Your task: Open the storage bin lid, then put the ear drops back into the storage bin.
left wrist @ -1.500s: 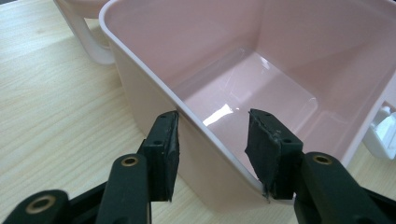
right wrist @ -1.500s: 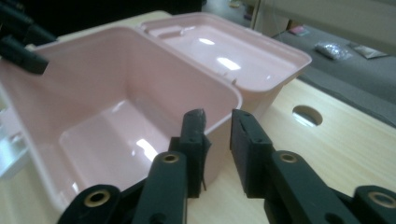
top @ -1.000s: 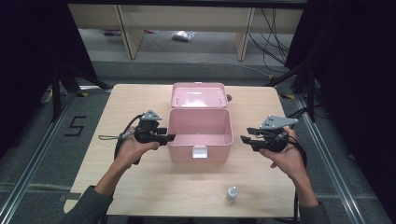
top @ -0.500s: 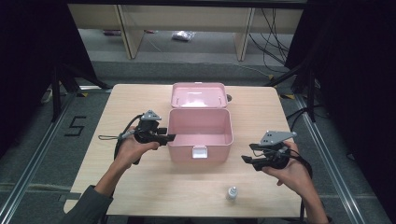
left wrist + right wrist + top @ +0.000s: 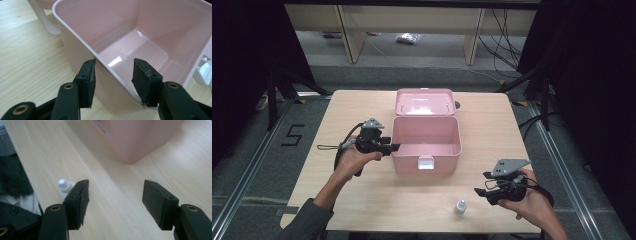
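One pale wooden bench (image 5: 362,200) carries everything here. Toward its left edge, the left claw (image 5: 395,146) straddles the left wall of the open pink plastic box (image 5: 427,160): in the left gripper view one pad lies against the wall's outer face and the other stands inside, clear of the wall, so the claw is part open and not clamped. The box sits at the middle of the bench, its hinged pink lid (image 5: 426,102) thrown back toward the far edge. Its glossy inside is bare, with a white latch (image 5: 425,163) on the front wall.

Near the front edge, right of the middle, stands a small white plastic dropper bottle (image 5: 460,207). Any label on it is too small to read. In the right gripper view the bottle (image 5: 64,187) is half hidden behind one jaw.

The right claw (image 5: 480,192) hangs just beside the bottle, toward the front right corner. Its jaws have just been opening and stand wide, with bare bench between them.

On the floor left of the bench, a marking reads "5" (image 5: 293,135).
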`<control>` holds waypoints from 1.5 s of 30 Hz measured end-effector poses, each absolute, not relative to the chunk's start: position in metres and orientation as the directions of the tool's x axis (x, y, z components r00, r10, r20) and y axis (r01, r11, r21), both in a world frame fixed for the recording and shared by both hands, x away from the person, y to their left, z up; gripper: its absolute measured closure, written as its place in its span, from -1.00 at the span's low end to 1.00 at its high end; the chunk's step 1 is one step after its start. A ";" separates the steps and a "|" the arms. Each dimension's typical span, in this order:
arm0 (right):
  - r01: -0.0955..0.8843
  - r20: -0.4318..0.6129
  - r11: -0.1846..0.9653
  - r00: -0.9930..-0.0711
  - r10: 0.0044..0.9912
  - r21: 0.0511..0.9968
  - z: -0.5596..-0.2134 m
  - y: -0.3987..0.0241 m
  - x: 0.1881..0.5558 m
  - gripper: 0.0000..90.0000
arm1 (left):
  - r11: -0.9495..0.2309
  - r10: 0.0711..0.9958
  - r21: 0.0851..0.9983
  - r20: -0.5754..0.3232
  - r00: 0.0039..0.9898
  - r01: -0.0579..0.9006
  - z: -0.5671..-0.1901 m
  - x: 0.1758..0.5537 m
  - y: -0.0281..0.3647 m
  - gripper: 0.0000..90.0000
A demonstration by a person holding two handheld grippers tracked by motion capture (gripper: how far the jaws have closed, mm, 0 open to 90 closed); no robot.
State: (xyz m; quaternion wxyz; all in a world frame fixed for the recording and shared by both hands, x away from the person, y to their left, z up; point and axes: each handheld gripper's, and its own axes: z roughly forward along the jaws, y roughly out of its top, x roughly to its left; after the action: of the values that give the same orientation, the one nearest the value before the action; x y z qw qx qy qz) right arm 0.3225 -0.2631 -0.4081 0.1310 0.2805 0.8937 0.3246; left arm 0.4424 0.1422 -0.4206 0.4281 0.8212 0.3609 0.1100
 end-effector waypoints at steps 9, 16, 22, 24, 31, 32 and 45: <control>0.414 -0.044 0.667 -0.830 0.556 0.619 -0.419 -0.260 0.306 -0.18 | -0.380 0.689 0.780 -0.120 0.715 0.497 -0.420 0.442 0.143 0.17; 0.422 -0.036 0.688 -0.838 0.545 0.590 -0.427 -0.258 0.297 -0.23 | -0.360 0.711 0.765 -0.144 0.688 0.533 -0.420 0.438 0.141 0.17; 0.404 -0.046 0.714 -0.853 0.520 0.572 -0.428 -0.252 0.291 -0.25 | -0.361 0.711 0.767 -0.143 0.689 0.531 -0.420 0.439 0.141 0.17; 0.398 -0.051 0.725 -0.858 0.511 0.562 -0.425 -0.249 0.288 -0.25 | -0.357 0.712 0.766 -0.146 0.687 0.534 -0.420 0.439 0.141 0.16; 0.361 -0.062 0.761 -0.884 0.463 0.539 -0.430 -0.233 0.285 -0.25 | -0.357 0.713 0.768 -0.144 0.686 0.532 -0.421 0.439 0.140 0.16; 0.355 -0.066 0.764 -0.886 0.458 0.538 -0.430 -0.232 0.285 -0.25 | -0.357 0.713 0.768 -0.145 0.687 0.532 -0.421 0.439 0.140 0.16; 0.347 -0.069 0.799 -0.899 0.432 0.491 -0.440 -0.213 0.293 -0.22 | -0.359 0.710 0.767 -0.145 0.689 0.532 -0.420 0.440 0.140 0.15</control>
State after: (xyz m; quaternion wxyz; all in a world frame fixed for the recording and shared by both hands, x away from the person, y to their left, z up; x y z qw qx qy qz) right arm 0.2930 -0.2134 -0.4397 0.0890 0.2063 0.9443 0.2406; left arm 0.4397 0.1403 -0.4204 0.4196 0.8175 0.3799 0.1065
